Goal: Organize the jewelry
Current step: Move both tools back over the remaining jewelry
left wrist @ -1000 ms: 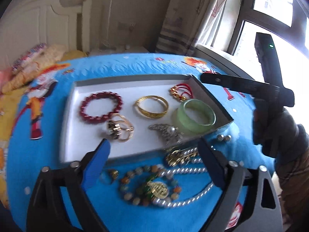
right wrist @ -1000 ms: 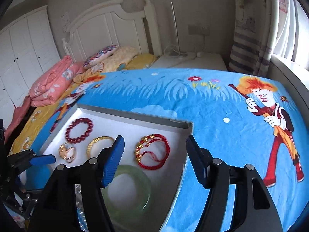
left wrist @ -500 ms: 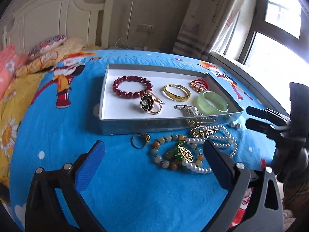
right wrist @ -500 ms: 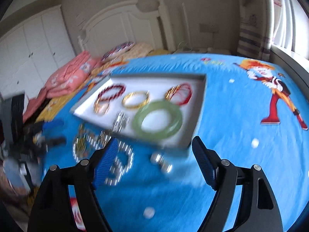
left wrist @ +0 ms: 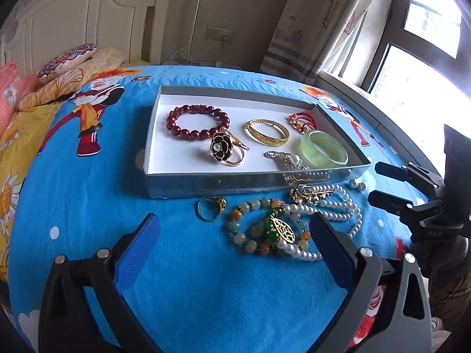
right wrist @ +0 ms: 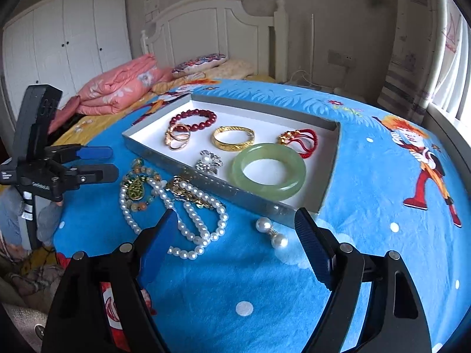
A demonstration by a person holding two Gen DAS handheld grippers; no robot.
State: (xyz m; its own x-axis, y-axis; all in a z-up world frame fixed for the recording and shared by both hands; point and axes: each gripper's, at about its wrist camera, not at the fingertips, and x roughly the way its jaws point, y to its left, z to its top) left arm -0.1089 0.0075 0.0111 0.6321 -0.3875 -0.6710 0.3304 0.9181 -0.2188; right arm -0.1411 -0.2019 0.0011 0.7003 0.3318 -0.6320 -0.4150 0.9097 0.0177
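A shallow grey tray [left wrist: 235,183] [right wrist: 331,170] on the blue bedspread holds a red bead bracelet [left wrist: 197,121], a gold bangle [left wrist: 267,133], a green jade bangle [left wrist: 323,148] [right wrist: 268,171], a red cord bracelet [right wrist: 300,141], a black flower ring [left wrist: 222,146] and a silver brooch [right wrist: 209,161]. In front of the tray lie a gold ring [left wrist: 211,207], a coloured bead bracelet [left wrist: 265,229], a pearl necklace [right wrist: 191,214] and pearl earrings [right wrist: 272,232]. My left gripper [left wrist: 234,229] is open above the loose pieces. My right gripper [right wrist: 234,226] is open near the earrings.
Pillows [left wrist: 67,60] and a folded pink quilt [right wrist: 117,83] lie toward the white headboard [right wrist: 206,29]. A window [left wrist: 426,44] with curtains is on the right. The bed edge runs close below both grippers.
Both grippers have pulled back from over the tray to the near side of the bed. The loose jewelry in front of the tray has come fully into view.
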